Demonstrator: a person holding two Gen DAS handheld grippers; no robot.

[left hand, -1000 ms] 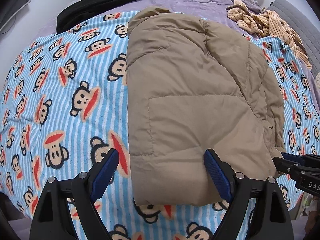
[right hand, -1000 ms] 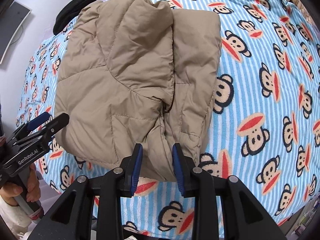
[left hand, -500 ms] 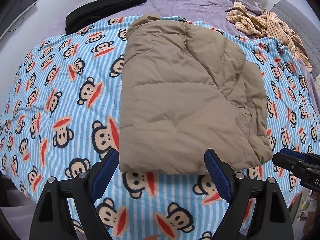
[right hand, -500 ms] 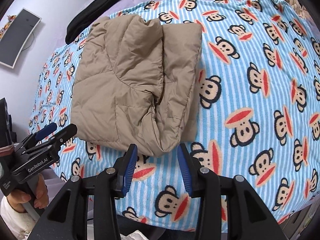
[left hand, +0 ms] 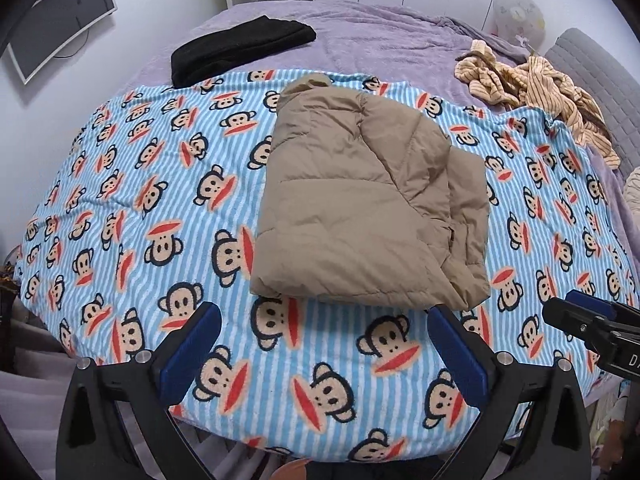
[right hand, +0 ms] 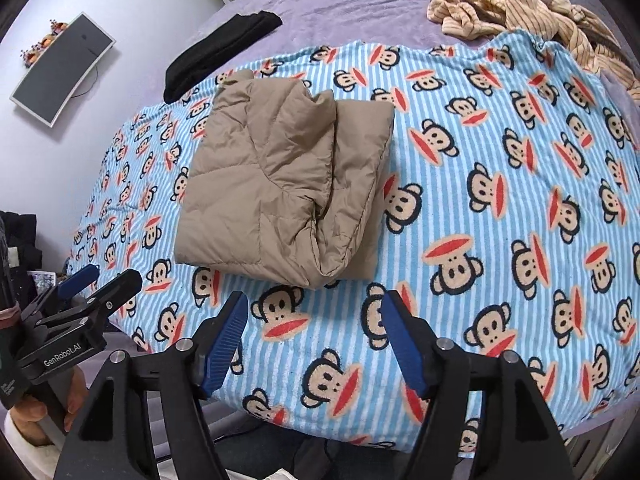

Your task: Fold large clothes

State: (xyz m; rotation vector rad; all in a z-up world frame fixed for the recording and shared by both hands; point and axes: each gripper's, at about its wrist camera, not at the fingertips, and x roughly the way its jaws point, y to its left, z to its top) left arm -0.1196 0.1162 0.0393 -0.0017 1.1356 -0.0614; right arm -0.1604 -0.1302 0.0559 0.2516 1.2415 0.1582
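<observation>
Two grippers, both yours, hang over the near edge of the monkey-print blanket (left hand: pixel 132 184). Your left gripper (left hand: pixel 324 350) is spread wide and empty; the folded tan puffer jacket (left hand: pixel 360 216) lies mid-blanket just beyond it. Your right gripper (right hand: pixel 316 336) is likewise parted, holding nothing. Risk, as I judge it: puffy fill may spring the layered right-hand edge apart if nudged.

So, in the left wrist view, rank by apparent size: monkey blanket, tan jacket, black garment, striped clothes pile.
1. Monkey blanket
2. Tan jacket
3. Black garment and striped clothes pile look about alike; both lie farther away, so I won't rank them.
</observation>
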